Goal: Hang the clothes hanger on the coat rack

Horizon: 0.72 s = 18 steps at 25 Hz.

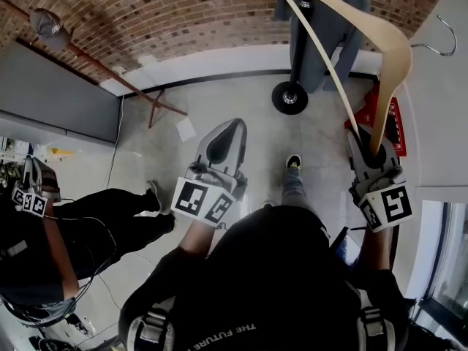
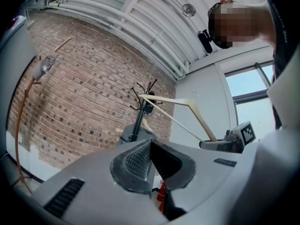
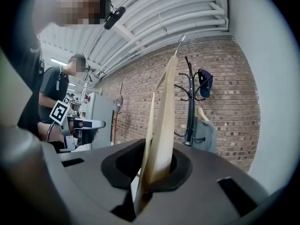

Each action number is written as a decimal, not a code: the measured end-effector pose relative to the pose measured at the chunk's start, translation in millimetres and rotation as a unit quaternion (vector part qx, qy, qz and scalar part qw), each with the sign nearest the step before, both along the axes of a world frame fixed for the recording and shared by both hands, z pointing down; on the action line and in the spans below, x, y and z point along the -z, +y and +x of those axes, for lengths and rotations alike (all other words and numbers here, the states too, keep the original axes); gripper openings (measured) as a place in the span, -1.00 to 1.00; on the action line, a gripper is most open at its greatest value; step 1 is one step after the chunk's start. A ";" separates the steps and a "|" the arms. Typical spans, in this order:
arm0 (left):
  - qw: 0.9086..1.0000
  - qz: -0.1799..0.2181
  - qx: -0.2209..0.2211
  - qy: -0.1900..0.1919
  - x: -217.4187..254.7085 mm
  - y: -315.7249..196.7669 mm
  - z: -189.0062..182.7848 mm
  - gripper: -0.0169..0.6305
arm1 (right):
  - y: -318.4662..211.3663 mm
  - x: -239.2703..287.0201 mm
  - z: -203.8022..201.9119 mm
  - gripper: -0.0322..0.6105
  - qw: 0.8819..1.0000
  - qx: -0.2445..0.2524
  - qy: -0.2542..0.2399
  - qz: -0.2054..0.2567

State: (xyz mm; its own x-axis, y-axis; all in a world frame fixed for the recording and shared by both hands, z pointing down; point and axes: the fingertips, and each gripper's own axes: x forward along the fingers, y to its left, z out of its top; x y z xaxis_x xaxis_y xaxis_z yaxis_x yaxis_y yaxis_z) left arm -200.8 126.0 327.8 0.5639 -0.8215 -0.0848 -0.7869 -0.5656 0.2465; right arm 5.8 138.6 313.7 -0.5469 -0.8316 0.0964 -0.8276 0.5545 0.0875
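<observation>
My right gripper (image 1: 365, 142) is shut on one arm end of a pale wooden clothes hanger (image 1: 395, 55). The hanger rises away from the jaws, with its metal hook (image 1: 441, 41) at the far right. In the right gripper view the hanger (image 3: 164, 121) stands nearly upright between the jaws of that gripper (image 3: 157, 172). The black coat rack (image 1: 297, 53) stands by the brick wall with a grey garment (image 1: 325, 28) on it, left of and beyond the hanger. The rack (image 3: 191, 102) also carries a dark cap (image 3: 205, 82). My left gripper (image 1: 232, 128) is shut and holds nothing.
A second person in black (image 1: 44, 232) stands at the left with another marker cube. A red object (image 1: 382, 114) leans at the wall right of the rack's round base (image 1: 289, 97). A grey panel (image 1: 58, 93) and a thin copper stand (image 1: 110, 70) occupy the left.
</observation>
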 end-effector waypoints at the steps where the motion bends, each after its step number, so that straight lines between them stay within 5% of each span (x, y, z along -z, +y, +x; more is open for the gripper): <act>1: 1.000 0.002 0.002 -0.002 0.9 -9.4 1.0 -0.89 | -9.6 0.9 0.3 -0.76 1.000 0.003 -0.002 0.003; 18: 0.999 0.003 0.014 -0.039 14.1 -172.7 87.9 -0.89 | -174.7 4.1 72.4 -0.76 0.999 0.040 0.009 0.003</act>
State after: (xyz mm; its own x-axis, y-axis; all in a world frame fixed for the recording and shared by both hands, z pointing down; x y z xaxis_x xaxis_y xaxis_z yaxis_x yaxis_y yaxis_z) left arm -112.9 -46.7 313.7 0.5452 -0.8371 -0.0457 -0.8197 -0.5437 0.1801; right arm 78.2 -36.1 309.5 -0.6094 -0.7863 0.1021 -0.7792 0.6177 0.1062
